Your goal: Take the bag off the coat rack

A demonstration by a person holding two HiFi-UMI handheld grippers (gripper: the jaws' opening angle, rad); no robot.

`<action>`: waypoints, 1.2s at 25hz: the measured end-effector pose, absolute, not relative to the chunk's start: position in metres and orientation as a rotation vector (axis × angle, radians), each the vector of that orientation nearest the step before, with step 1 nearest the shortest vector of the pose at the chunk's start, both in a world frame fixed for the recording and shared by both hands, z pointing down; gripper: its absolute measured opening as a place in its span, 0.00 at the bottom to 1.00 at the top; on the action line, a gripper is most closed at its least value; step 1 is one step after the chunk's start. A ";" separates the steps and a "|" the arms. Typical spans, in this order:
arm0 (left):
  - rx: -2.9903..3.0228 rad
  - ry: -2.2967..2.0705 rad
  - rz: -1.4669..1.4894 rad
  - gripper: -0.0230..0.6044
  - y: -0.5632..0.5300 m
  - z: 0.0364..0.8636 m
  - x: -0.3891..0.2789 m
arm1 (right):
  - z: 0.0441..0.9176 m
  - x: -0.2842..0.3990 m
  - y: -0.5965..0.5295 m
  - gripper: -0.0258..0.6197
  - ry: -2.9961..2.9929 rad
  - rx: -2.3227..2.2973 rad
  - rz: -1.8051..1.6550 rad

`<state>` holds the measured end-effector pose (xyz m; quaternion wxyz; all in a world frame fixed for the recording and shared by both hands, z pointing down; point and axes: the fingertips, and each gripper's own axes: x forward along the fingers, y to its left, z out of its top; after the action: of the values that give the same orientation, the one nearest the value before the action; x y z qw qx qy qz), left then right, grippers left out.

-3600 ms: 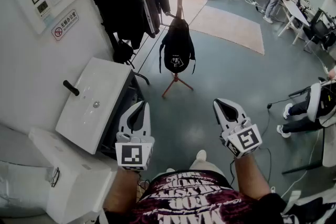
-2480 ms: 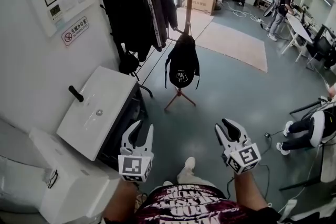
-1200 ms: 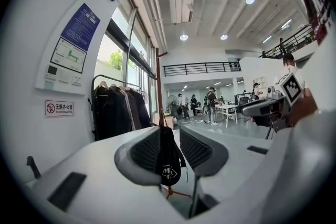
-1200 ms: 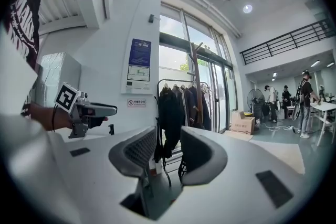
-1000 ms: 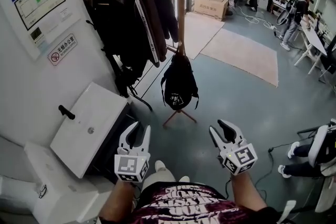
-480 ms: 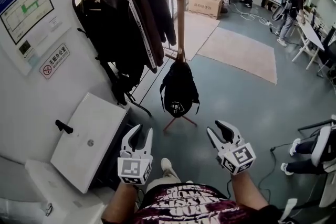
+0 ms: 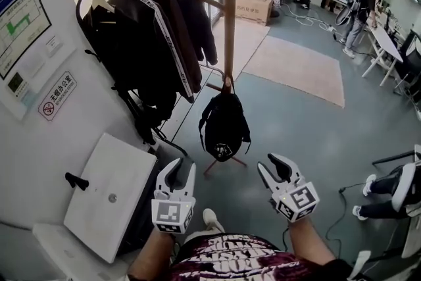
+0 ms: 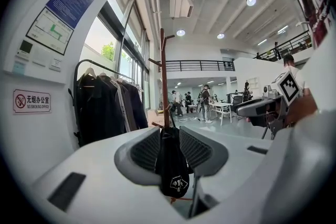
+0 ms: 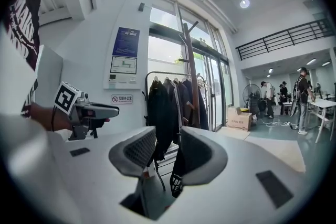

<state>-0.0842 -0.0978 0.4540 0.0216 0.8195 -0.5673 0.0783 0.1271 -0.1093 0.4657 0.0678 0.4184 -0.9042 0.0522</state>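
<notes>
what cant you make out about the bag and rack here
- How the loop of the bag sits on the hook of the coat rack: head view, too small and dark.
- Rack base: head view, mostly behind the bag.
- Bag's print: too small to read in any view.

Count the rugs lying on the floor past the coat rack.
2. A pale rug lies just behind the coat rack, in front of the cardboard box; a larger rug lies to its right. Others may be hidden out of frame.
</notes>
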 end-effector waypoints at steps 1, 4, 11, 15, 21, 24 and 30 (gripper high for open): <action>2.541 -1.754 0.243 0.21 -0.105 0.455 -0.087 | 0.467 0.125 -0.115 0.27 -2.722 1.266 0.161; 2.550 -1.741 0.243 0.21 -0.124 0.456 -0.093 | 0.470 0.117 -0.131 0.27 -2.713 1.272 0.167; 2.577 -1.711 0.235 0.21 -0.162 0.455 -0.108 | 0.469 0.100 -0.163 0.27 -2.690 1.307 0.160; 2.593 -1.698 0.218 0.21 -0.177 0.453 -0.121 | 0.464 0.088 -0.173 0.27 -2.683 1.330 0.138; 2.619 -1.673 0.199 0.21 -0.193 0.449 -0.131 | 0.461 0.074 -0.182 0.27 -2.667 1.360 0.133; 2.620 -1.663 0.189 0.21 -0.198 0.450 -0.134 | 0.458 0.072 -0.186 0.27 -2.654 1.367 0.118; 2.618 -1.641 0.177 0.21 -0.206 0.454 -0.134 | 0.458 0.071 -0.193 0.27 -2.636 1.366 0.116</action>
<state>-0.1336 -0.2061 0.4540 0.0235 0.8456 -0.5302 0.0572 0.0706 -0.1931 0.4575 0.0851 0.4580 -0.8840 0.0389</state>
